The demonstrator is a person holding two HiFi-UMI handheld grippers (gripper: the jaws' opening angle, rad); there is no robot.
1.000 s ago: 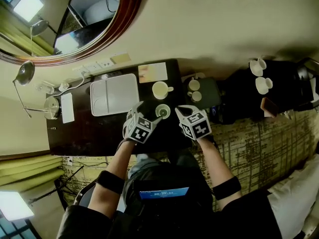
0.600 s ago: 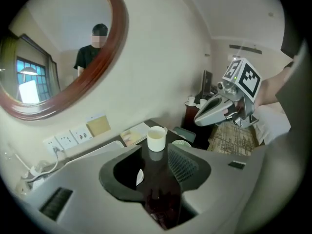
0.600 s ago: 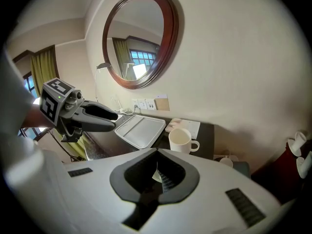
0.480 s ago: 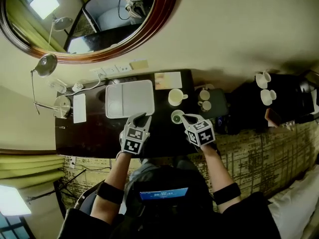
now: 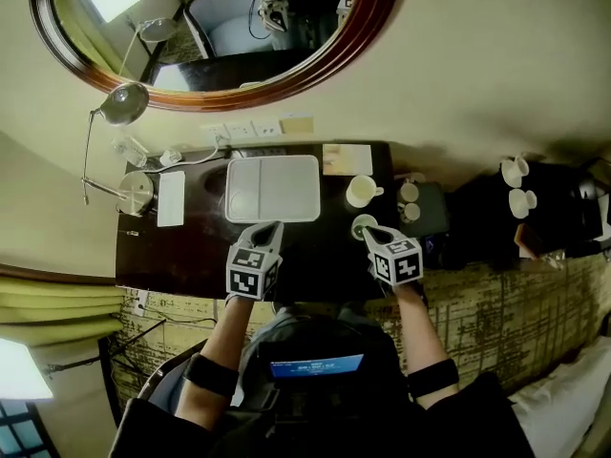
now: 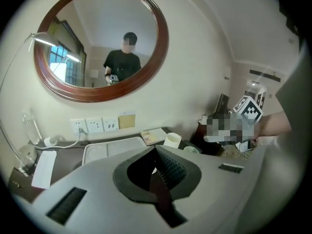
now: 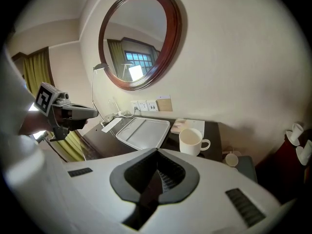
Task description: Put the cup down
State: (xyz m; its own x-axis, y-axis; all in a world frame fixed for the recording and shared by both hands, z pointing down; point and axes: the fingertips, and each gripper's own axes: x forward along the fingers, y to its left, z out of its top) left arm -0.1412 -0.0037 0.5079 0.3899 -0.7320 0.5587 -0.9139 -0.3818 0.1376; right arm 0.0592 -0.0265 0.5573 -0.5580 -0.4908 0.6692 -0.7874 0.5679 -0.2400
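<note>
Leftward the left claw (image 5: 270, 229) has drawn away, jaws just closed on nothing; the right claw (image 5: 372, 235) is clenched empty. The cup (image 5: 362, 222) stands on the bench (image 5: 191, 256), just beside the right claw.

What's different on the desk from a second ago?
The left gripper has drawn away from the small cup, to the left; its jaws have just been closing, with nothing between them. The right gripper, shut and empty, has edged closer to the small cup. The small cup, the white mug and the tray stand where they were.
</note>
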